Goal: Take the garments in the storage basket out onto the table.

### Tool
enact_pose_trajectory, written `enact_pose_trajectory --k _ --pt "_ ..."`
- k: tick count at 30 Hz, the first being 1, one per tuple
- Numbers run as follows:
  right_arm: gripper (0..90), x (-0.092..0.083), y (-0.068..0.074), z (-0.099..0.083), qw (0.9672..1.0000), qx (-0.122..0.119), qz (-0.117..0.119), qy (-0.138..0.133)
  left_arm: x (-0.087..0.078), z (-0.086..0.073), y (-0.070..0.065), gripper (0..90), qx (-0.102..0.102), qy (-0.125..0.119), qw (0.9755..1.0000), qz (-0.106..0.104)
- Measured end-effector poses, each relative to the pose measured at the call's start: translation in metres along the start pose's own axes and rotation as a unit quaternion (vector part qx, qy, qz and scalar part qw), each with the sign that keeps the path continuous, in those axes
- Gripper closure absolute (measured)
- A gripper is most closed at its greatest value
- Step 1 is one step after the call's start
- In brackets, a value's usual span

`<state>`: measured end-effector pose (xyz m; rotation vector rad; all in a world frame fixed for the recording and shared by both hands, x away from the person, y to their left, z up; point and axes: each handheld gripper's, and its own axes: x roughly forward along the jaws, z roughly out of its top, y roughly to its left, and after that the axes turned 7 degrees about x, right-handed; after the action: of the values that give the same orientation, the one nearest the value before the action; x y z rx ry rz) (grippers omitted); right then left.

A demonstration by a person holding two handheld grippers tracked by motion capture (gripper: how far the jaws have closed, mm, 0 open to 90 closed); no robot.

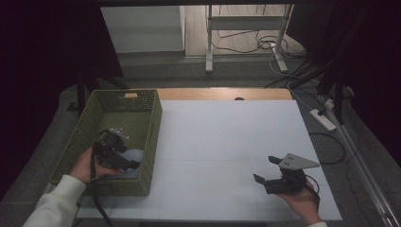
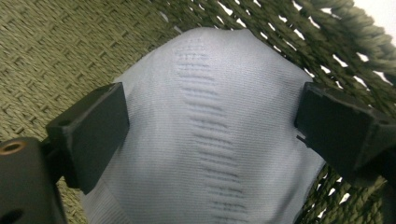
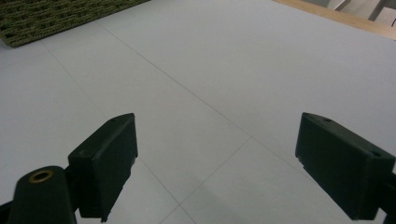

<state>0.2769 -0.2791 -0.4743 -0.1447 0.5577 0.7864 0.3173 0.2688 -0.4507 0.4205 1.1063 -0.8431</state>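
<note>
1. Overhead, from the high view, the left gripper (image 1: 124,158) is dipped inside the green woven basket (image 1: 153,124) at the left of the white table (image 1: 227,137), right over a pale blue-grey cloth (image 1: 135,156) that lies in the basket's near right corner. The right gripper (image 1: 267,171) hangs over the bare table at the near right, well apart from the basket, with its jaws spread and nothing between them.

2. Next, the left gripper view: its jaws stand wide on either side of the knitted cloth (image 2: 210,140), which bulges up between them against the basket wall (image 2: 355,42). Neither jaw presses the fabric yet, so this gripper is open. Judging from this, a pinch taken here could catch only a thin fold and let the cloth slip out on the lift. A jaw pushed too deep might also snag the weave and drag the basket along.

3. Finally, the right gripper view: the jaws gape over the plain table surface (image 3: 224,70), with a corner of the basket (image 3: 46,18) far off at the top left. This hand is too distant to steady the basket if it shifts.
</note>
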Motion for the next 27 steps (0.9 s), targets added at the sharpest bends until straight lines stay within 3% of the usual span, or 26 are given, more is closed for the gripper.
enact_pose_trajectory --k 11,19,27 --pt "13.0 0.000 0.000 0.000 1.0000 -0.001 -0.001 0.003 0.013 0.003 0.005 6.2 0.002 0.042 0.9991 -0.008" --pt "13.0 0.001 0.000 -0.001 1.0000 -0.002 -0.003 0.007 0.025 0.004 0.010 4.5 -0.002 0.057 0.9983 -0.015" --pt "13.0 0.002 0.002 -0.001 0.9999 -0.008 -0.001 0.010 0.038 0.010 0.013 5.3 -0.003 0.086 0.9961 -0.019"
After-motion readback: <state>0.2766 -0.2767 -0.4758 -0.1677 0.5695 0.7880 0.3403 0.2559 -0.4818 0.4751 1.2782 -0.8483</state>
